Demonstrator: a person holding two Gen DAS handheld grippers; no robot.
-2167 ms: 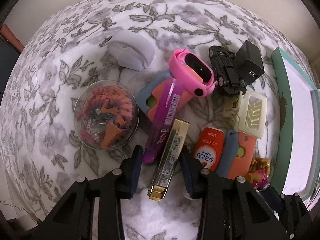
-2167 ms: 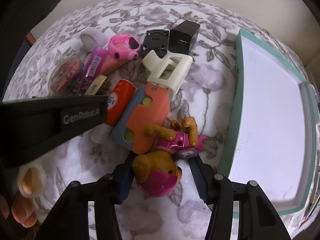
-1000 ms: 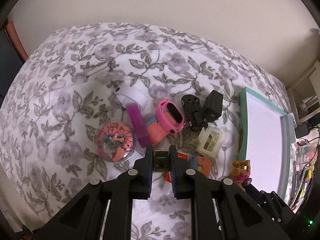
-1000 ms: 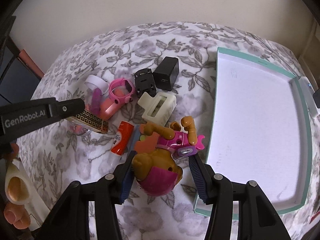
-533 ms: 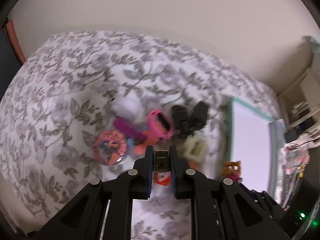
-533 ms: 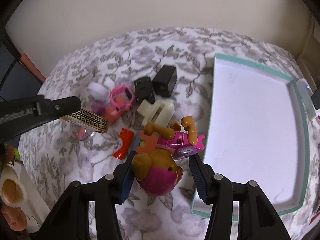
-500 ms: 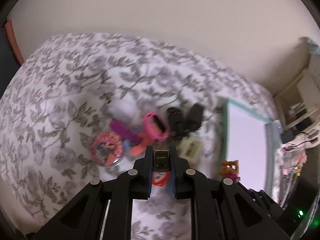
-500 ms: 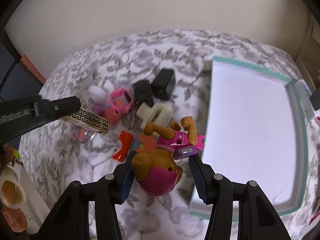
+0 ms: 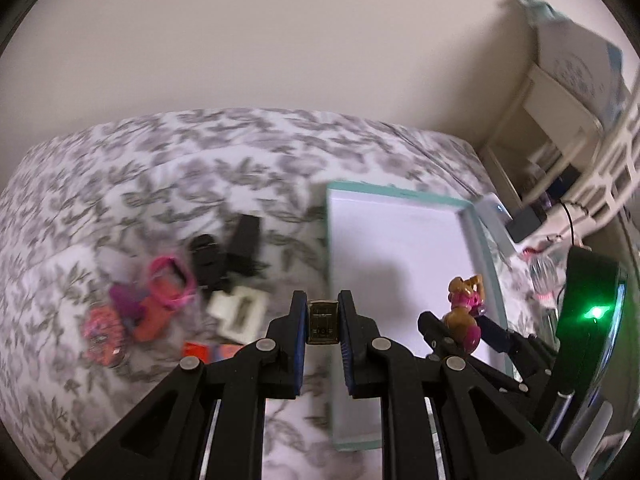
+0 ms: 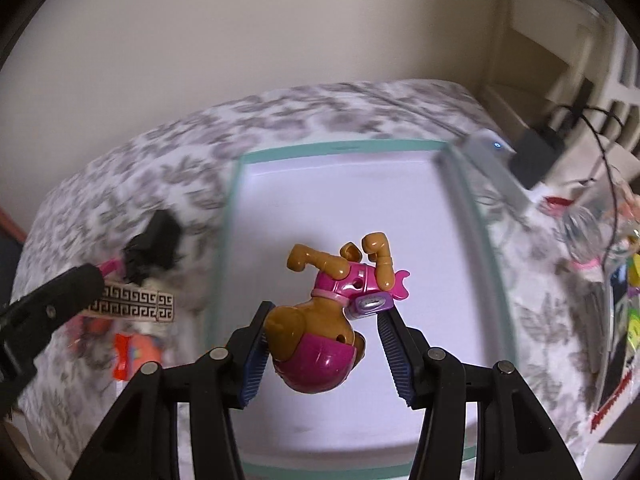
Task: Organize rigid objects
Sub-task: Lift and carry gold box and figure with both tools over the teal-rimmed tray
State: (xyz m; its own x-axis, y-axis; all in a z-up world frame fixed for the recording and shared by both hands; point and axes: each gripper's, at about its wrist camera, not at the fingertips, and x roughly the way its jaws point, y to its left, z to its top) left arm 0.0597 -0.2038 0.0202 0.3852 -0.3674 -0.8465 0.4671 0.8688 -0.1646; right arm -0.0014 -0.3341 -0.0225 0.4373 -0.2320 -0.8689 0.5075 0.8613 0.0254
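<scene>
My left gripper (image 9: 323,326) is shut on a slim gold bar with a black key pattern (image 9: 322,322), seen end-on; the right wrist view shows that gold bar (image 10: 132,305) sideways, held over the left edge of the tray. My right gripper (image 10: 324,344) is shut on a brown and pink toy dog (image 10: 320,336), held above the white floor of the teal-rimmed tray (image 10: 340,148). In the left wrist view the toy dog (image 9: 464,312) hangs over the tray (image 9: 400,196) at the right. Nothing lies in the tray.
On the floral cloth left of the tray lie a pink watch (image 9: 170,282), a black toy car (image 9: 206,258), a black charger (image 9: 246,242), a cream clip (image 9: 238,312), a round case of orange pieces (image 9: 102,330) and an orange tube (image 9: 196,352). Shelves and cables (image 10: 560,132) stand at the right.
Both grippers have swung right from the pile toward the tray and risen a little, each still holding its object. The toy dog now hangs over the tray's floor.
</scene>
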